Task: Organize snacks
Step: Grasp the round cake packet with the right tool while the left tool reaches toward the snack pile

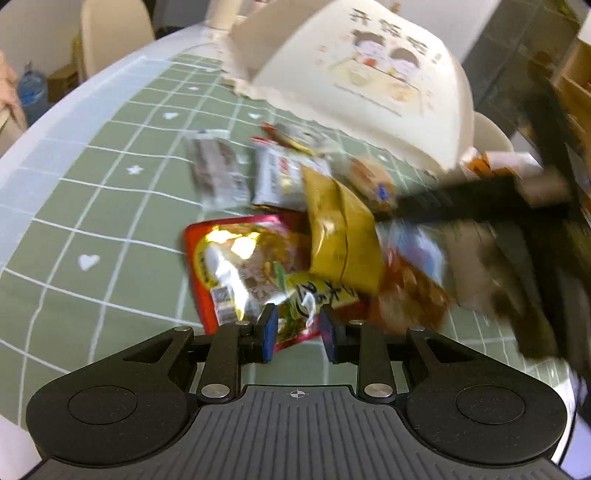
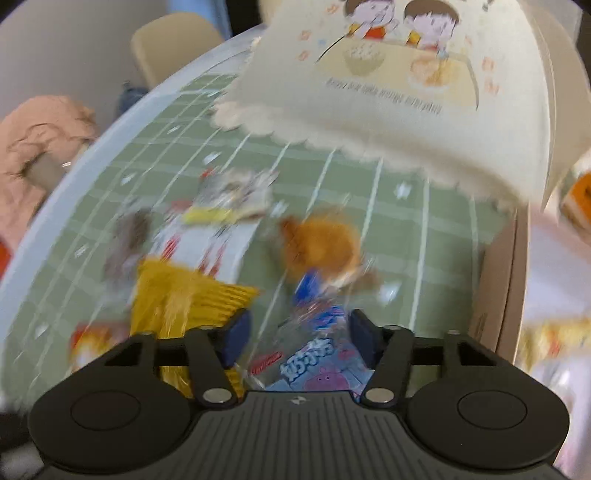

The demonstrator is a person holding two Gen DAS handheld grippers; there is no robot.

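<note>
Several snack packs lie heaped on the green grid tablecloth [image 1: 92, 221]. My left gripper [image 1: 299, 332] is shut on the near edge of a red snack pack [image 1: 236, 266], whose corner sits between the blue pads [image 1: 269, 332]. A yellow pack [image 1: 340, 236] overlaps the red pack. My right gripper [image 2: 300, 338] is shut on a blue snack pack [image 2: 314, 365], which fills the gap between its fingers. A round orange-brown pastry [image 2: 321, 247] and the yellow pack [image 2: 184, 306] lie just beyond. A cream carton with cartoon children [image 1: 354, 74] [image 2: 406, 92] hangs tilted over the far side.
A silver-white pack [image 1: 280, 177] and a grey-brown pack [image 1: 216, 170] lie further out. A dark blurred shape [image 1: 480, 210] crosses the right side. A brown box wall [image 2: 502, 288] stands at the right. Cream chairs [image 1: 110, 33] [image 2: 173, 44] and a pink garment [image 2: 37, 147] border the table.
</note>
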